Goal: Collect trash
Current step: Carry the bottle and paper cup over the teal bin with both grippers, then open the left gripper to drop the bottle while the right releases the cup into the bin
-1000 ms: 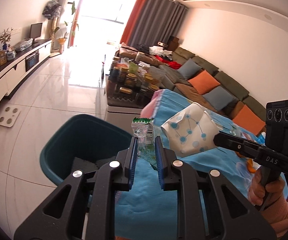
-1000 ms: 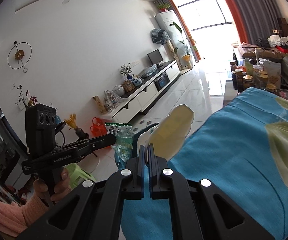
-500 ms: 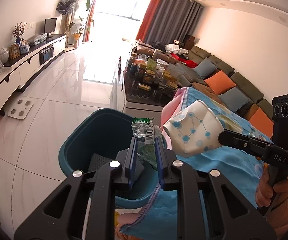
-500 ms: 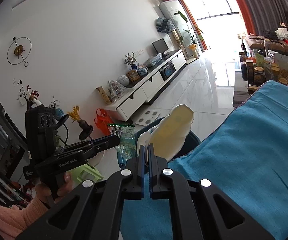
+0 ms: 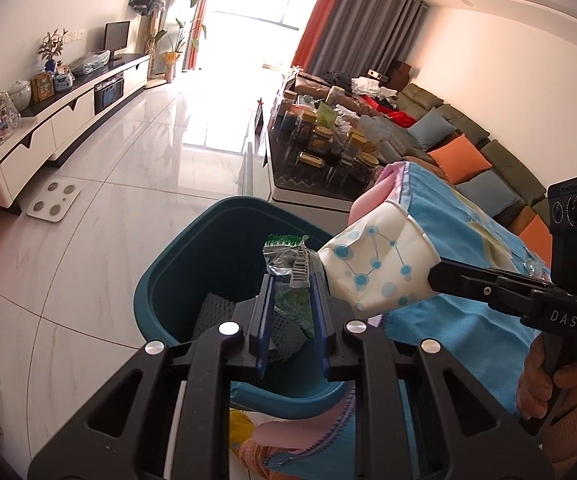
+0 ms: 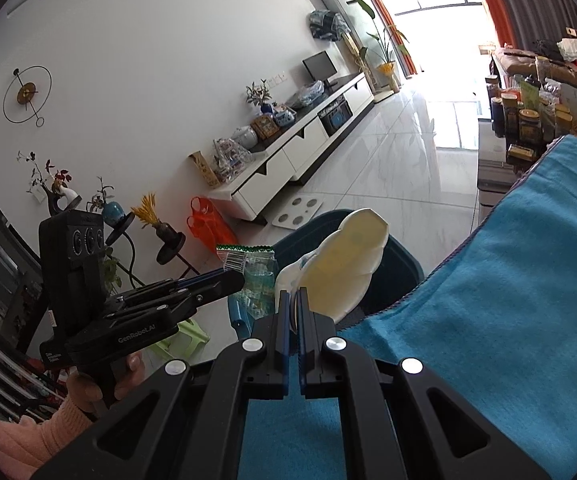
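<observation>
My left gripper (image 5: pixel 290 280) is shut on a clear plastic wrapper (image 5: pixel 288 260) with a green top edge and a barcode, held over the teal trash bin (image 5: pixel 168 276). The wrapper also shows in the right wrist view (image 6: pixel 248 264). My right gripper (image 6: pixel 293 300) is shut on a squashed white paper cup (image 6: pixel 344 260) with blue dots, held at the bin's rim (image 6: pixel 404 260). The cup (image 5: pixel 372 264) sits just right of the wrapper in the left wrist view. A grey perforated sheet (image 5: pixel 216 312) lies in the bin.
A table with a blue cloth (image 6: pixel 508 300) is to the right of the bin. A coffee table with jars (image 5: pixel 328 144) stands beyond it, a sofa (image 5: pixel 468 148) at right, a white TV cabinet (image 5: pixel 60 120) at left. A green stool (image 6: pixel 180 340) stands on the floor.
Both grippers have moved left off the blue cloth with their loads. The wrapper and the cup now hang over the open bin.
</observation>
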`<state>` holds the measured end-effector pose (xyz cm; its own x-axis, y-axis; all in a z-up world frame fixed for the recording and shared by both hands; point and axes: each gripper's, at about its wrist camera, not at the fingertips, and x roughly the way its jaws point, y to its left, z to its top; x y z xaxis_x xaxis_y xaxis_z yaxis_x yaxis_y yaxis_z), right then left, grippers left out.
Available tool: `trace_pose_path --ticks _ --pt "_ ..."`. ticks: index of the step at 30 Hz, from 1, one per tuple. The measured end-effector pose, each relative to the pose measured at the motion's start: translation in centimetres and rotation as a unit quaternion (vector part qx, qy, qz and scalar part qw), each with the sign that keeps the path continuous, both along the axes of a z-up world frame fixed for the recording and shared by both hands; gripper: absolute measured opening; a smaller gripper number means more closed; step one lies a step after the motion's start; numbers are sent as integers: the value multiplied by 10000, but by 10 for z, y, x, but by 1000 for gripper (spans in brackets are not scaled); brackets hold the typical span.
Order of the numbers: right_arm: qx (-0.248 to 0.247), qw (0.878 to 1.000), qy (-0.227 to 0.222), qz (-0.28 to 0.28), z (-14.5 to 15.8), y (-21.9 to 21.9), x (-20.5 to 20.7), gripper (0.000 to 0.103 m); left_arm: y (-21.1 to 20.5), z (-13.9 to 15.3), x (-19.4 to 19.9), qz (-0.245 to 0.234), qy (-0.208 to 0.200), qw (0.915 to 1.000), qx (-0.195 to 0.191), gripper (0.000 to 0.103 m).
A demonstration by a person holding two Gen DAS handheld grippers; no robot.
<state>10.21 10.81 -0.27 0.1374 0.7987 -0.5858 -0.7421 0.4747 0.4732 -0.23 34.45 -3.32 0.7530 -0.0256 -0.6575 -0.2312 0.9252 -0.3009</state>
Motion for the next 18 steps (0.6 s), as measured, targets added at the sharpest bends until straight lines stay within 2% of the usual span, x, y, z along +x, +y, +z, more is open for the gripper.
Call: trace_pose_path --ticks 11,18 --pt "-256 9996 114 30 -11 24 9 2 9 -28 16 132 279 9995 -41 19" --pt "-323 9993 194 4 -15 34 15 3 11 -37 21 162 308 9994 -89 19"
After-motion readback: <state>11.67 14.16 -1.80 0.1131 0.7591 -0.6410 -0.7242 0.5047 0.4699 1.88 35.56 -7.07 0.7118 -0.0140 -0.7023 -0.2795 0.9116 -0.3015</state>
